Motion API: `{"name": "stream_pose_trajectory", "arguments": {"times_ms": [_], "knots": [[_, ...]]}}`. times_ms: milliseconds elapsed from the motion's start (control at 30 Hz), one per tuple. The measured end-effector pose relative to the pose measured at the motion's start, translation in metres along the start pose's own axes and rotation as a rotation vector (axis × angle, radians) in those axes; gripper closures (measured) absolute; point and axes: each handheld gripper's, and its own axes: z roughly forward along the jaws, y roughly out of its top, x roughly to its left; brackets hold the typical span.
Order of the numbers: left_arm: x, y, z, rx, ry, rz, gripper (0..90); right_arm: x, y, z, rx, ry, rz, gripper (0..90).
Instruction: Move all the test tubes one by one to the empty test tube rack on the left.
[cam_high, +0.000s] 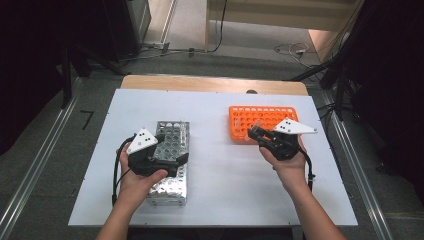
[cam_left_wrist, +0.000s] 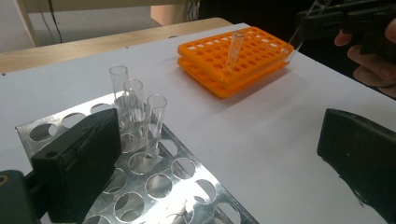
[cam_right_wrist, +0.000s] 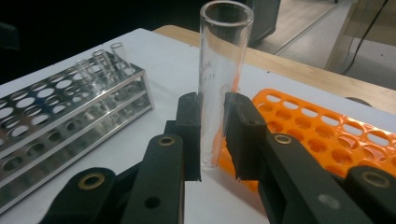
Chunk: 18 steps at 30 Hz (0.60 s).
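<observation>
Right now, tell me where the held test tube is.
The test tube is clamped upright in the right gripper, at the orange rack's near left edge in the right gripper view.

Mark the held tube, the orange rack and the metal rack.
held tube (cam_right_wrist: 219, 88), right gripper view, glass wall above the jaws
orange rack (cam_high: 240, 114), high view, far left corner of the top
metal rack (cam_left_wrist: 159, 186), left gripper view, top plate between holes

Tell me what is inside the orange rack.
One clear tube stands in the orange rack; other visible holes look empty. The right gripper covers its near edge.
</observation>
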Motion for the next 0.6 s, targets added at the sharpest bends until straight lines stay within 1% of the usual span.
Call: {"name": "stream_pose_trajectory", "arguments": {"times_ms": [33, 167, 267, 467, 600], "knots": [[-0.001, 0.000, 0.000, 0.002, -0.001, 0.002, 0.0, 0.003, -0.001, -0.001, 0.001, 0.005, 0.003, 74.2], [-0.003, 0.001, 0.001, 0.005, 0.000, 0.005, 0.0, 0.014, -0.009, -0.002, 0.010, 0.013, -0.020, 74.1], [-0.005, 0.001, 0.002, 0.006, -0.002, 0.004, 0.0, 0.020, -0.013, -0.002, 0.017, 0.035, -0.024, 74.1], [-0.011, 0.001, 0.005, 0.011, -0.017, 0.018, 0.0, 0.033, -0.016, -0.003, 0.022, 0.069, -0.040, 74.1], [-0.018, 0.002, 0.008, 0.019, -0.031, 0.028, 0.0, 0.038, -0.018, 0.000, 0.033, 0.082, -0.052, 74.1]]}}
